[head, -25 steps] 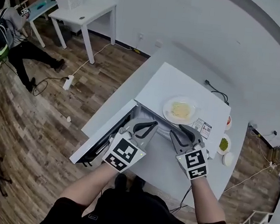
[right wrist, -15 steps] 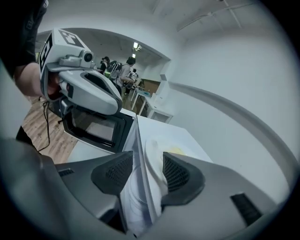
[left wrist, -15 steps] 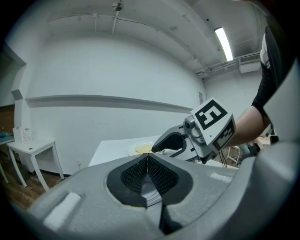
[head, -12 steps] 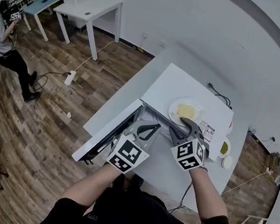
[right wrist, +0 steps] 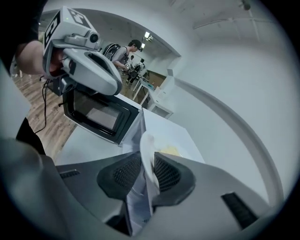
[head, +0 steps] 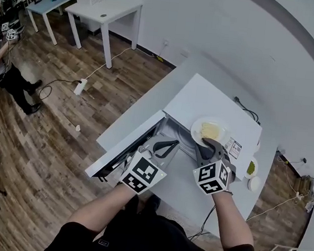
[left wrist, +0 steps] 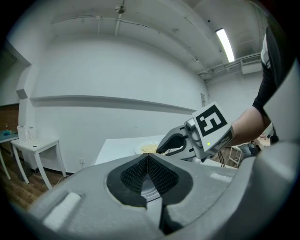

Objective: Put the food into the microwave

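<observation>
A white microwave (head: 218, 98) stands on a white table, its door (head: 122, 151) swung open to the left. On its top lies a white plate (head: 208, 131) of yellow food (right wrist: 169, 150). My right gripper (head: 209, 151) reaches over the microwave's front edge. Its jaws have just been closing, with the near rim of the plate (right wrist: 147, 152) between the pads, and they now grip it. My left gripper (head: 163, 146) hangs in front of the open cavity, shut with nothing in it. In the left gripper view its tips (left wrist: 148, 158) meet.
A bowl of green food (head: 250, 162) and a small white bowl (head: 256, 181) sit on the table right of the microwave. A black cable (head: 247, 108) runs behind it. White tables (head: 105, 5), a person (head: 0, 50) and a power strip (head: 79, 88) are at the far left.
My right gripper has moved up from the microwave's front to the plate, rolled, and closed on its rim. The left gripper has hardly shifted.
</observation>
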The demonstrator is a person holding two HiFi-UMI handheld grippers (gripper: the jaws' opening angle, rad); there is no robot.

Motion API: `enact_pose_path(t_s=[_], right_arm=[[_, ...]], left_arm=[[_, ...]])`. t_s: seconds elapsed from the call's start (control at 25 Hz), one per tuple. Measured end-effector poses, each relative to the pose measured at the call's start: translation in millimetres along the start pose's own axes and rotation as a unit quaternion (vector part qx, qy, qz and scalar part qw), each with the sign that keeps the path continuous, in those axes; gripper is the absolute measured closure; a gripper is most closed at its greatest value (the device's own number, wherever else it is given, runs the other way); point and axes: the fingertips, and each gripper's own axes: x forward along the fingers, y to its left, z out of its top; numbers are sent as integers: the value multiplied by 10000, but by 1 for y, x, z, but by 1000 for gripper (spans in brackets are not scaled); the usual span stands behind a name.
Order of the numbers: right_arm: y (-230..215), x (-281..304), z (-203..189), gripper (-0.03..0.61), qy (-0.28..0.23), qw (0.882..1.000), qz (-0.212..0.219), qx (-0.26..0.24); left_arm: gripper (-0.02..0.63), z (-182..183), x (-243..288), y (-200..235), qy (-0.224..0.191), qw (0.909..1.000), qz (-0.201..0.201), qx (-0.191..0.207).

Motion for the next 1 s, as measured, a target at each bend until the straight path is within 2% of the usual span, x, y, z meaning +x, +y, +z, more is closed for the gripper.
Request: enact_pose_path(t_s=[0.16,0.28,0.4,0.72,1.0], right_arm=[[1,1,-11,472,280,9969,-364,-635],[-2,5,-16,456,314,9974,-451,-460],[-7,5,-15,468,222,9980,-525,-256],[-11,-14,-4,542,201,9874,-1177,-1035],[0,-29,0,551,302,9828,-1293,-1281]], left_arm=[[606,0,-3,-2,9,10000,-15,4],[606,-1,-7,-4,27,10000,-25,9],[606,-1,-10,-4,27,10000,-36,19],[606,-2,-24,-7,-10,10000,-72,43],[606,4,-34,-15,-109,9997,-192,105]])
